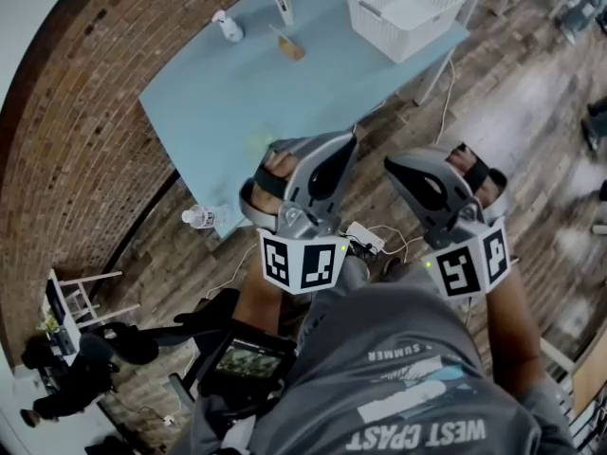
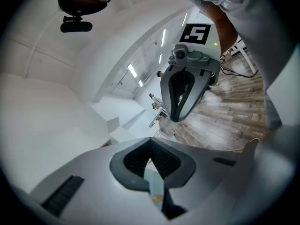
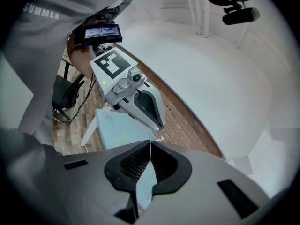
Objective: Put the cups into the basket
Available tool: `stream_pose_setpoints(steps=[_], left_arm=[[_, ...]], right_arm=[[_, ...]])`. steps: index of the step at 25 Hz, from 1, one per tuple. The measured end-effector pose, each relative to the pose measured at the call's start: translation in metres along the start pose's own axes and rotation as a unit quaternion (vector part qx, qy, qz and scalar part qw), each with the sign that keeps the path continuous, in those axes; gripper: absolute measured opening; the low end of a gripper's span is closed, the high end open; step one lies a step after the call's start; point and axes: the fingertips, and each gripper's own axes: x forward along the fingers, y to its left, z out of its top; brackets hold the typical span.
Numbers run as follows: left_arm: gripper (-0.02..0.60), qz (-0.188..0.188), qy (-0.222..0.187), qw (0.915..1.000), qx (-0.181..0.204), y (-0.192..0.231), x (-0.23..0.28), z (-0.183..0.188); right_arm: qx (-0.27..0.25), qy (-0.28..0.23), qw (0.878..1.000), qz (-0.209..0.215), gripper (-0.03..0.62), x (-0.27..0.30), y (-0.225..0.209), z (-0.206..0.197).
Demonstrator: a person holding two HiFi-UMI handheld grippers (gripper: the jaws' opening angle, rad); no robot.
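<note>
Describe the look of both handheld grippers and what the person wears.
The left gripper and right gripper are smooth grey shells tapering to a point, with black ribbed pads lining the jaws. Each carries a white cube printed with black square markers and a small green light. A black strap crosses each handle. The person wears a grey T-shirt with white lettering.

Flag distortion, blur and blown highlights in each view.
Head view: fisheye bows the brick wall and blue table; glare on the wood floor at right. Left gripper view: black corner vignette, white wall washed out, wood floor smeared. Right gripper view: same vignette, white wall featureless.
</note>
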Motion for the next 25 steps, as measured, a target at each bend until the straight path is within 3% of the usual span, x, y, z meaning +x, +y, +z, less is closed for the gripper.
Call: stream_pose_setpoints(steps=[11, 16, 20, 25], left_arm=[[-0.002, 0.010, 0.028, 0.9995, -0.001, 0.007, 0.028, -0.022], [-0.002, 0.048, 0.084, 0.9952, -0.013, 0.010, 0.041, -0.032], [-0.002, 0.092, 0.123, 0.9878, -0.022, 0.023, 0.048, -0.038], [-0.002, 0.120, 0.159, 0.9794, -0.036, 0.029, 0.045, -0.052]], right_arm=[[-0.002, -0.017, 0.999, 0.028, 0.015, 0.025, -0.014, -0.019], [-0.005, -0.049, 0.997, 0.065, 0.015, 0.026, -0.017, -0.036], [-0.019, -0.078, 0.993, 0.090, 0.015, 0.032, -0.023, -0.048], [-0.016, -0.102, 0.988, 0.112, 0.015, 0.044, -0.026, -0.051]])
